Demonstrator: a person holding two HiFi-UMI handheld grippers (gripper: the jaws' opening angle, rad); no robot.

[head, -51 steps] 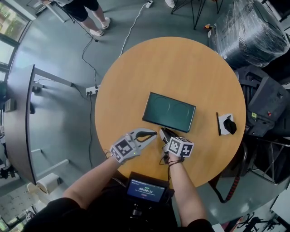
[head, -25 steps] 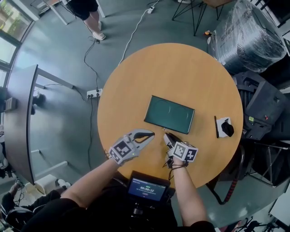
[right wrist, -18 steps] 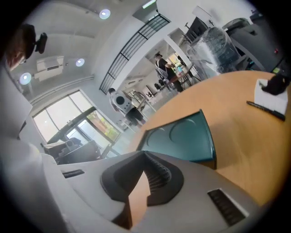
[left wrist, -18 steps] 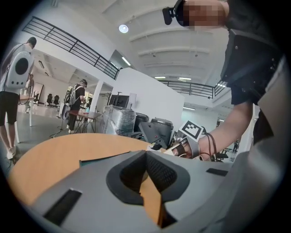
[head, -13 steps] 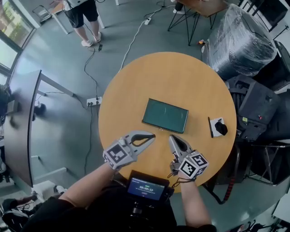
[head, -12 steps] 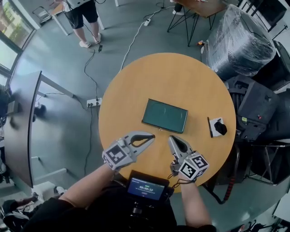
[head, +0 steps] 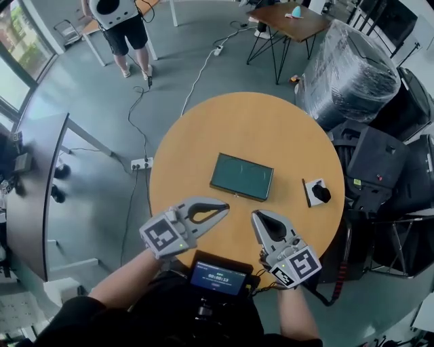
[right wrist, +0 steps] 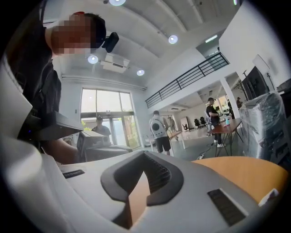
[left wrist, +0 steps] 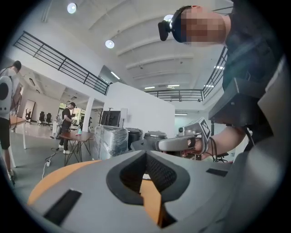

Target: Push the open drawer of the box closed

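Note:
A flat dark green box [head: 241, 176] lies at the middle of the round wooden table [head: 203, 135]. From above, no drawer shows sticking out of it. My left gripper [head: 226, 206] hovers over the table's near edge, a short way in front of the box's left corner, jaws shut and empty. My right gripper [head: 257, 216] hangs beside it, in front of the box's right half, also shut on nothing. In the left gripper view my own jaws [left wrist: 147, 155] meet and the right gripper [left wrist: 182, 143] shows beyond them. The right gripper view shows its jaws [right wrist: 144, 157] closed over the tabletop.
A small white card with a black object [head: 315, 192] lies near the table's right edge. Plastic-wrapped bulk [head: 349, 64] and black equipment [head: 386, 162] crowd the right side. A power strip [head: 141, 162] and cables lie on the floor at left. A person [head: 122, 20] stands far back.
Both grippers have drawn back from the box's front edge toward my body and look larger, closer to the head camera. The view has tilted, so the table sits higher in frame.

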